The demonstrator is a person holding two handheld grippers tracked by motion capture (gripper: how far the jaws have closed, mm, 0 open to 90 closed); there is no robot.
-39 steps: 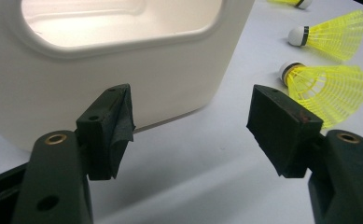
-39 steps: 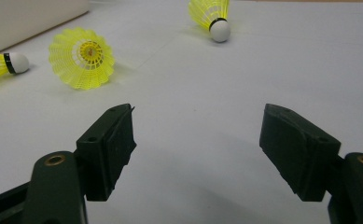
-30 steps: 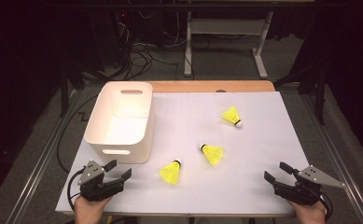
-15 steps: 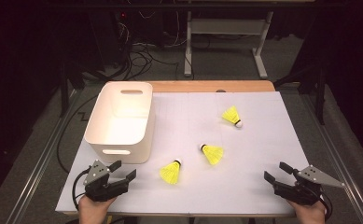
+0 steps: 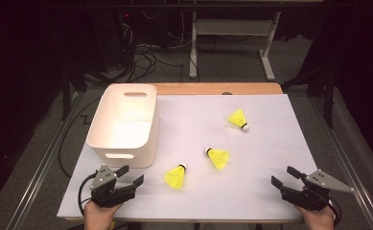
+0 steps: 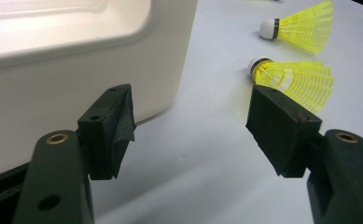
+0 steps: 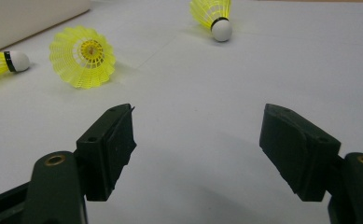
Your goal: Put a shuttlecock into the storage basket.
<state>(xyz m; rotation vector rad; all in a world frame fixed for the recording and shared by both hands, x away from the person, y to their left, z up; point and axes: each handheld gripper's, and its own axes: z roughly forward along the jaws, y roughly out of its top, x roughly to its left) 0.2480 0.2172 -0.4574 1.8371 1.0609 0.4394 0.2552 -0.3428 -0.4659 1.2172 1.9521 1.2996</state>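
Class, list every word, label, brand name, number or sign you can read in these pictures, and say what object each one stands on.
None: no readable text stands on anything here.
White bin: plain, no label.
Three yellow shuttlecocks: no print that shows.
White table sheet: blank.
Left claw and right claw: bare black, no marking.

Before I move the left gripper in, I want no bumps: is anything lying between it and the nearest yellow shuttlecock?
Nothing visible does. The left gripper is open, and only bare white table lies between it and the nearest shuttlecock. The white bin stands off to its left side, clear of that path.
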